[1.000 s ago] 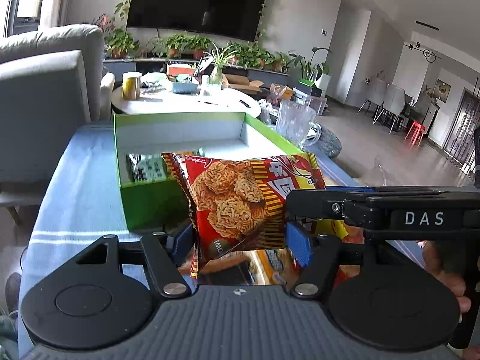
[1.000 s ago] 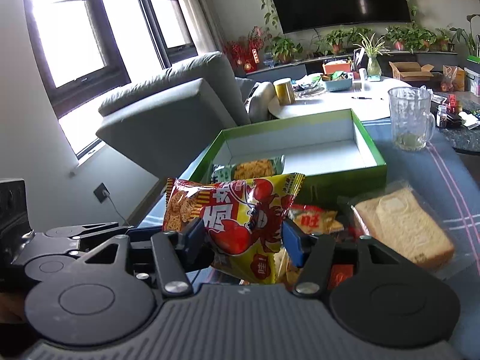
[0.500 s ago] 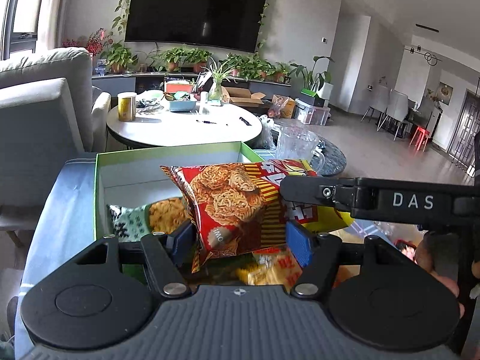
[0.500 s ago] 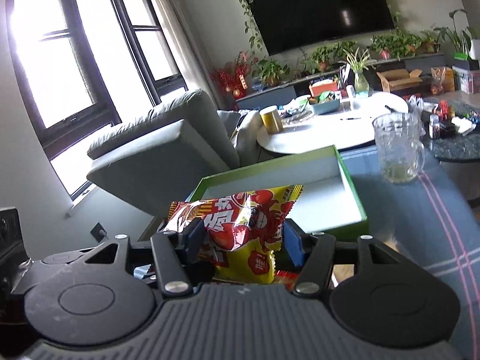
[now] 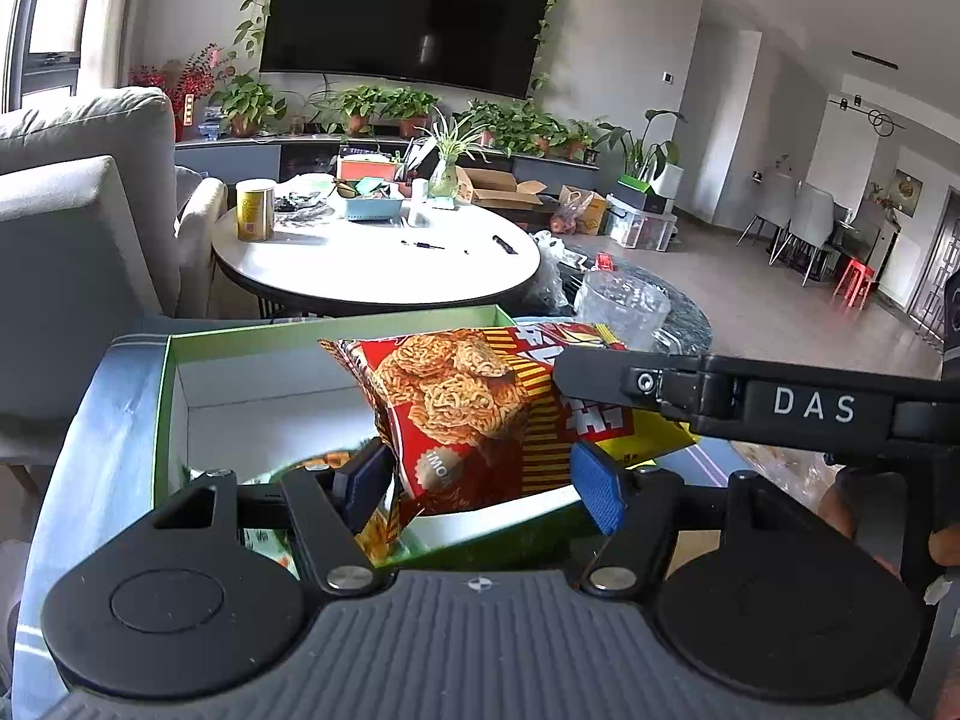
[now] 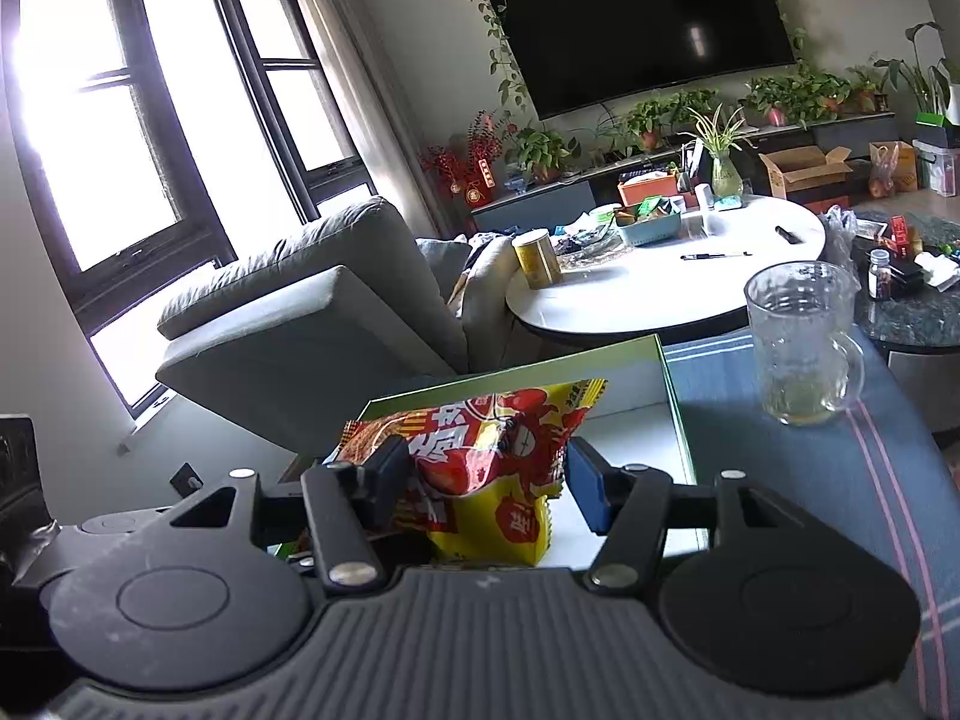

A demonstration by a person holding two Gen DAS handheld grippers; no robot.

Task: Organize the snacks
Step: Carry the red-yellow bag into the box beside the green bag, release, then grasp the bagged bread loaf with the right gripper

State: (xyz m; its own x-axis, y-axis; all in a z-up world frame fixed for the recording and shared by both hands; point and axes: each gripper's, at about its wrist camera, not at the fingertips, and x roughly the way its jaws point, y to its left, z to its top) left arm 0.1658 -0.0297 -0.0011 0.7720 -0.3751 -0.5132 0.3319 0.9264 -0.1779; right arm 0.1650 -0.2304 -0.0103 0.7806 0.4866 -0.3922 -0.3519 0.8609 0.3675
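My left gripper (image 5: 480, 480) and my right gripper (image 6: 489, 483) are both shut on the same red and yellow noodle snack bag (image 5: 474, 414), one at each end. The bag also shows in the right wrist view (image 6: 480, 468). It hangs above the open green box (image 5: 174, 360), which has a white inside (image 6: 636, 438). The right gripper's black body crosses the left wrist view at the right (image 5: 750, 402). Another snack packet (image 5: 336, 459) lies in the box below the bag, mostly hidden.
A clear glass mug (image 6: 804, 342) stands on the blue striped tablecloth (image 6: 840, 480) right of the box. A grey sofa (image 6: 300, 324) is at the left. A round white table (image 5: 372, 264) with clutter stands beyond the box.
Both grippers have carried the snack bag forward and up, from in front of the box to above its inside. The bread and other snacks have dropped out of view.
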